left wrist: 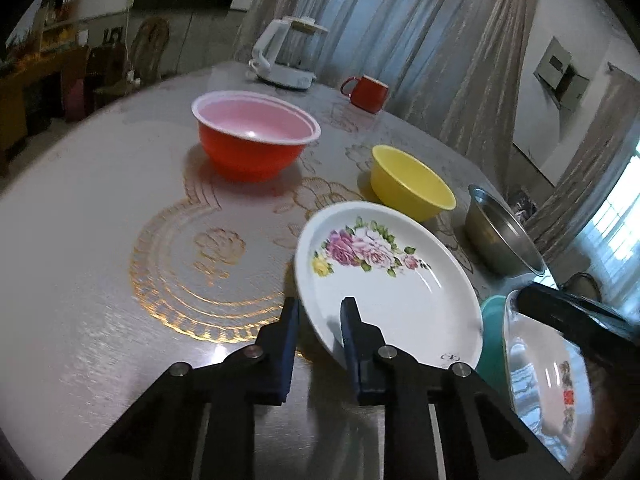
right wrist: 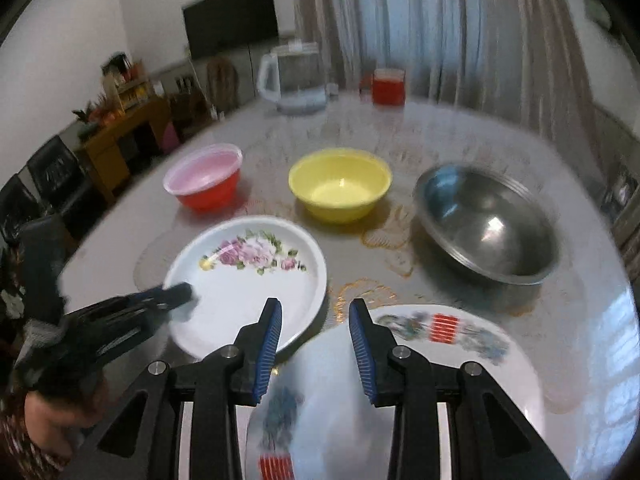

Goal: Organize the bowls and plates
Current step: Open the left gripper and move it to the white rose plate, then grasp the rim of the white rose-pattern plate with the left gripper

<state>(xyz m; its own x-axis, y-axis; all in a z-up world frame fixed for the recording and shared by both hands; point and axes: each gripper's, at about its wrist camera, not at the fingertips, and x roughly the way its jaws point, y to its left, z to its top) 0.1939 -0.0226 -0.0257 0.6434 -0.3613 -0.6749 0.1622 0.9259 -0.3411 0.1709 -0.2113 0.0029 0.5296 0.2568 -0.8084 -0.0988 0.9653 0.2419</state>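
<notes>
Plates and bowls stand spread on a round table [left wrist: 80,240] covered with a pale cloth with gold patterns. The left gripper [left wrist: 320,312] is clenched on the near rim of the rose plate [left wrist: 400,288]: one finger is under the rim, the other lies on the inner face, and the plate is tilted up from the table. In the right wrist view this same gripper [right wrist: 176,296] reaches onto the plate's left edge.

The right gripper [right wrist: 314,316] has its fingers apart, and a blurred white plate with red print [right wrist: 328,400] stands between them; I cannot tell if they press on it. Under or just beside it lies another white plate with red and blue-green decoration [right wrist: 480,344], and a teal rim [left wrist: 490,344] shows next to it in the left view.

Behind the rose plate stand three bowls in a row, apart from each other: the red bowl with pink inside [right wrist: 204,180] at the left, the yellow bowl [right wrist: 340,184] in the middle, the steel bowl [right wrist: 488,220] at the right. At the far edge of the table are a white kettle [left wrist: 288,56] and a red mug [left wrist: 368,92], in front of the curtains [left wrist: 440,40].
</notes>
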